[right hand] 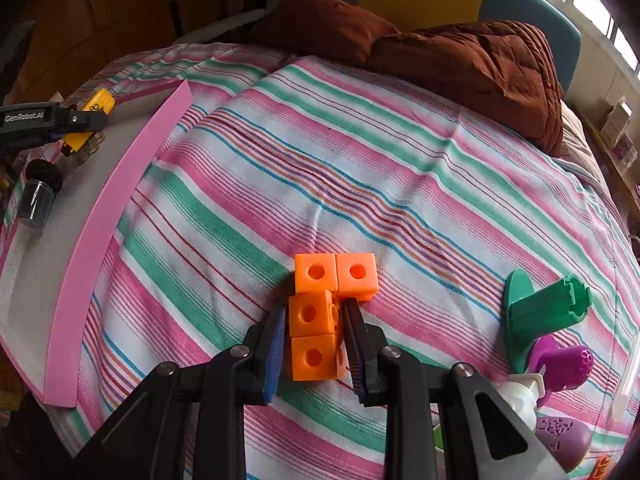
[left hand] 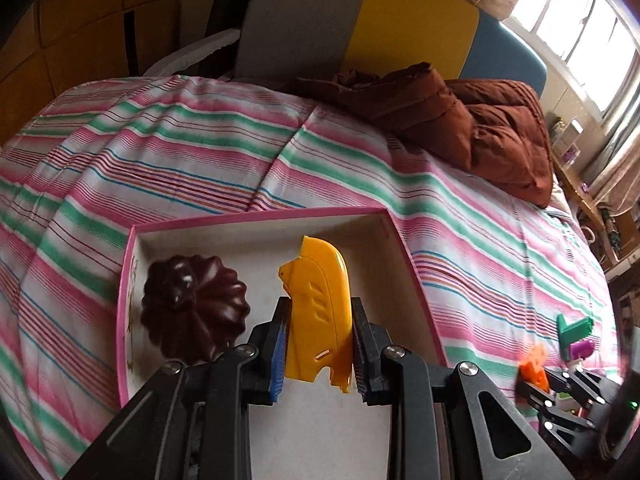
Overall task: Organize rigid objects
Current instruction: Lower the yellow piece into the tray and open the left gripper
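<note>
Home bedroom: bed under striped pink-green sheet, rumpled brown quilt at far end, curtained window far right, wooden wardrobe far left.

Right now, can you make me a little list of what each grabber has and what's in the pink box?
left gripper: shut on the yellow plastic piece, held over the pink box
right gripper: shut on the orange cube block, low on the striped bedspread
in the box: dark brown fluted mould
loose on the bedspread: green spool, purple toy
</note>
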`<state>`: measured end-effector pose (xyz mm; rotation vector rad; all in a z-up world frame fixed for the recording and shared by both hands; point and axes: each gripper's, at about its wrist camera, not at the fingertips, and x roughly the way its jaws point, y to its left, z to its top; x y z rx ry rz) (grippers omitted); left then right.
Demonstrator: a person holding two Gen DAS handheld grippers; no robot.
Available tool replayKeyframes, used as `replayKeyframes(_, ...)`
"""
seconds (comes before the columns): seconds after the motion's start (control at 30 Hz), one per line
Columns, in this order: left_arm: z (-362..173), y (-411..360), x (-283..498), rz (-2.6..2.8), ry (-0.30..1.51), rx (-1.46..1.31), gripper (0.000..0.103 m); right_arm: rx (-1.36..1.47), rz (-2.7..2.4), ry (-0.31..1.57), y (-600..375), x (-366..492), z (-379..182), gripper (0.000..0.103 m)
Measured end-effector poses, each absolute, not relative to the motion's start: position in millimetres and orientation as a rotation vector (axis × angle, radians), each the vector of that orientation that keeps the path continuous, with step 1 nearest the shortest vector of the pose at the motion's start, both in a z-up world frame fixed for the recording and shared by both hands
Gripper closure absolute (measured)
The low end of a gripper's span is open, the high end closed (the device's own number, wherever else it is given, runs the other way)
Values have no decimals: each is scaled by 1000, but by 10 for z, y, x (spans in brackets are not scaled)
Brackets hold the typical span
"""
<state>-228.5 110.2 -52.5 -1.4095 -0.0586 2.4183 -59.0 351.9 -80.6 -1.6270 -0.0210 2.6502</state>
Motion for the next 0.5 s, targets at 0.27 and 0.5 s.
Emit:
replayKeyframes(0.27, -612, 1103, -2343, 2436, -2, -1428, 70, -1626, 2651, -22, 3523, -597, -796, 76)
replayKeyframes(0.5, -325, 1015, -2053, 2497, 49, -1299, 55, -1621, 2654, -27, 3526, -613, -773, 76)
